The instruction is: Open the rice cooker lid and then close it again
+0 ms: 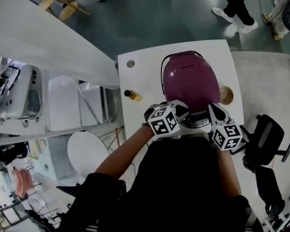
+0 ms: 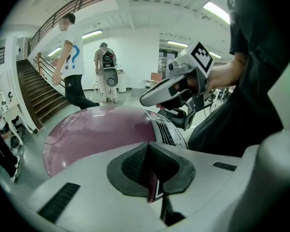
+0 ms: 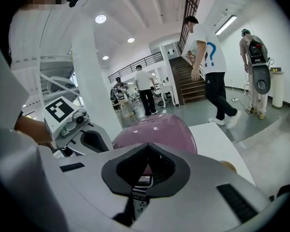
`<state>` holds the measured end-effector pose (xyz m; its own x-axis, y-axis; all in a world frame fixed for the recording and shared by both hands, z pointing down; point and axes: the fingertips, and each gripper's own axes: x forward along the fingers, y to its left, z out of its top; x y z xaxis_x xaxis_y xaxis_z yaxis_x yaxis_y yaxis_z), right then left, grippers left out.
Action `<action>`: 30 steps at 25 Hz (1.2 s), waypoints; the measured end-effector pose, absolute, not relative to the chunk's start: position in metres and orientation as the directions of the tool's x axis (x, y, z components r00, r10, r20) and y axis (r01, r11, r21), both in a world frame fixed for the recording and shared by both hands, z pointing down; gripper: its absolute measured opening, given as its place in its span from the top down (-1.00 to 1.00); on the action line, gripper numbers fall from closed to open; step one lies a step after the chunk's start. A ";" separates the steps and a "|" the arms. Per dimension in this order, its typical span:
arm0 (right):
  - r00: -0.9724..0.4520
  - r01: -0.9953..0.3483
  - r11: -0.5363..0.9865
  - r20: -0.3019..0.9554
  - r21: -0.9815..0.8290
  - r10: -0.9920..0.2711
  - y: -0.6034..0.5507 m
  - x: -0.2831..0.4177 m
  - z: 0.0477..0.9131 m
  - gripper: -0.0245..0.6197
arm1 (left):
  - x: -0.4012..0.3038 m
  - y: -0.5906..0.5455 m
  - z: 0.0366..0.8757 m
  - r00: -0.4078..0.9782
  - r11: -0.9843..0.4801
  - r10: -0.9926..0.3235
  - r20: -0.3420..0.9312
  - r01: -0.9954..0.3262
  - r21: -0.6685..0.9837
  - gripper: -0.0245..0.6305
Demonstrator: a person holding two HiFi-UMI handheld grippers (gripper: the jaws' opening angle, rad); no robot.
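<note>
The cooker [image 1: 191, 83] stood on a white table [image 1: 135, 76], with its purple lid [image 2: 96, 134] down. The lid lay just ahead of and below both pairs of jaws. The left gripper [image 1: 178, 110] was clenched, pads together with nothing between them, and its tips sat at the lid's near left edge. The right gripper [image 1: 214, 112] was likewise clenched and empty, close to the near right edge, with the lid's dome rising beyond its tips. The cooker's front panel [image 2: 170, 132] lay between the two grippers.

Shut jaws probably suited this step: a closed tip makes a firm point for pressing a release catch or pushing a lid, where no grasp is needed. Flanking the front likely kept the cooker from sliding. Whether either tip touched the cooker could not be told.
</note>
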<state>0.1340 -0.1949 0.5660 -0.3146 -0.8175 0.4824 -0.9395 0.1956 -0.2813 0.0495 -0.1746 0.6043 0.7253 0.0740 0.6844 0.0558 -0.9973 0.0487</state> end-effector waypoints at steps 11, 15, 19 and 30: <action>-0.325 -0.942 0.204 0.573 -0.265 -0.752 -0.199 0.137 0.598 0.92 | 0.049 -0.174 0.602 0.728 -0.997 0.078 0.681 0.053 0.057 0.91; -0.335 -0.939 0.214 0.585 -0.268 -0.739 -0.200 0.137 0.599 0.92 | 0.049 -0.173 0.603 0.731 -0.998 0.062 0.680 0.049 0.038 0.91; -0.329 -0.944 0.228 0.597 -0.239 -0.732 -0.201 0.135 0.599 0.92 | 0.048 -0.174 0.604 0.726 -0.997 0.075 0.684 0.049 0.056 0.92; -0.351 -0.936 0.243 0.606 -0.255 -0.714 -0.202 0.135 0.601 0.92 | 0.048 -0.175 0.605 0.729 -0.999 0.052 0.682 0.030 0.044 0.92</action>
<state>0.1349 -0.2020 0.6007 -0.3506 -0.7139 0.6062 -0.9359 0.2427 -0.2555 0.0483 -0.1755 0.6047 0.7291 0.0520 0.6825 0.0298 -0.9986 0.0442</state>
